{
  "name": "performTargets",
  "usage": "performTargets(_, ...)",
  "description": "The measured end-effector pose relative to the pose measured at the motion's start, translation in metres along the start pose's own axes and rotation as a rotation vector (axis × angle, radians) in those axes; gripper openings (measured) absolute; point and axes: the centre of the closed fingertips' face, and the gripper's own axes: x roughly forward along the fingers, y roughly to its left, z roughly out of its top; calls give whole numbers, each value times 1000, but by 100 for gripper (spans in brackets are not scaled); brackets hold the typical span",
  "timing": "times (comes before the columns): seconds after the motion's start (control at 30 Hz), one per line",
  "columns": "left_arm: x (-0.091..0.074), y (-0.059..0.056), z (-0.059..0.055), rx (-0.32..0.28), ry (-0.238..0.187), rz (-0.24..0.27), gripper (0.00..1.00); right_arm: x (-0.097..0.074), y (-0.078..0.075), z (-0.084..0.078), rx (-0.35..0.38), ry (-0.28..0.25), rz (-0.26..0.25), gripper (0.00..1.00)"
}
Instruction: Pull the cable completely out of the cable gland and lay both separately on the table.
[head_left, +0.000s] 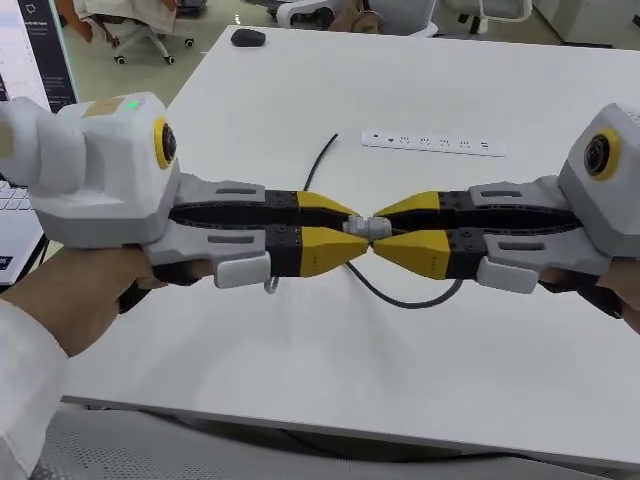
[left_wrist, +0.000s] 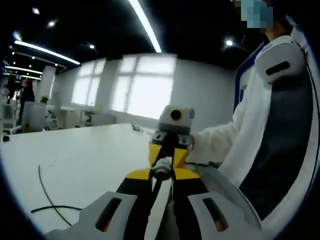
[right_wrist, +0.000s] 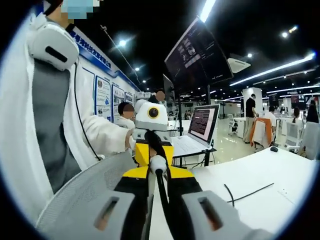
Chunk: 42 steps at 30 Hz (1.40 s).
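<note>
Gland (head_left: 366, 228) hangs above the desk (head_left: 300, 350), tip to tip between both grippers. The left gripper (head_left: 347, 229) has its jaws clenched on it. The right gripper (head_left: 390, 229) seems to grasp the cable (head_left: 410, 303) just behind. The axis follows both jaws, so pull straight apart.

Smooth, matt white across the table (head_left: 300, 350). Hard plastic on left gripper (head_left: 352, 229) and right gripper (head_left: 384, 229): satin yellow at the jaws, pale grey behind. Rubbery black, faintly shiny, along the cable (head_left: 400, 302). Probably grey plastic on the cable gland (head_left: 364, 227).
</note>
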Motion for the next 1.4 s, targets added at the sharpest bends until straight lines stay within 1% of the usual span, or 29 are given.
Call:
performTargets(0.03,0,0,0,-27,2,-6,16,1,0,1,-15,-3,2,11)
performTargets(0.07,-1,1,-1,-41,5,-13,16,1,0,1,-28,-4,4,11)
performTargets(0.13,0,1,-1,-44,10,-15,16,1,0,1,-61,2,5,11)
performTargets(0.17,0,0,-2,-66,16,-21,16,1,1,1,-89,7,9,11)
performTargets(0.2,1,0,-3,-77,21,-26,16,1,2,1,-99,10,11,11)
performTargets(0.27,1,0,-5,-89,28,-30,16,2,2,-1,-135,23,12,11)
performTargets(0.3,1,-1,-6,-108,37,-35,16,2,3,-2,-144,28,15,11)
performTargets(0.33,1,-3,-6,-121,32,-39,16,3,3,-5,-138,39,16,10)
performTargets(0.37,1,-2,-7,-114,40,-35,16,3,3,-5,-135,37,19,11)
performTargets(0.43,1,-1,-7,-68,33,-14,16,2,-1,-8,-123,36,1,11)
performTargets(0.5,1,-1,-5,-71,29,-15,16,2,-3,-6,-117,14,-13,11)
performTargets(0.57,-1,-1,-4,-51,27,-4,16,0,-5,-1,-63,-13,-23,11)
performTargets(0.67,-4,0,-6,-34,36,9,16,-5,-6,2,-55,-19,-22,11)
performTargets(0.77,-6,0,-4,-20,29,12,16,-9,-4,0,-69,8,-18,5)
performTargets(0.87,-5,-1,-2,-10,23,13,16,-9,1,-2,-58,18,5,10)
performTargets(0.9,-5,-1,-2,-8,23,12,16,-8,1,-2,-60,20,4,10)
performTargets(0.93,-4,-1,-2,-4,22,11,16,-7,-2,-3,-81,29,-17,7)
performTargets(0.97,-3,-2,-2,-2,24,12,16,-7,-5,-2,-88,27,-29,4)
performTargets(1.0,-4,0,-2,7,27,21,16,-7,-4,-3,-74,32,-22,4)
performTargets(1.13,-3,2,-3,13,31,29,16,-7,-5,-3,-89,40,-18,4)
performTargets(1.2,-3,1,-3,37,44,32,16,-6,-4,-5,-96,62,-16,3)
performTargets(1.23,-3,2,-4,54,52,42,16,-6,-6,-10,-132,105,-28,3)
performTargets(1.3,-2,3,-6,55,62,44,16,-5,-5,-11,-114,123,-31,3)
performTargets(1.33,-2,4,-6,56,61,47,16,-5,-7,-11,-91,128,-43,3)
performTargets(1.4,-2,5,-5,50,52,49,16,-5,-7,-11,-80,130,-51,3)
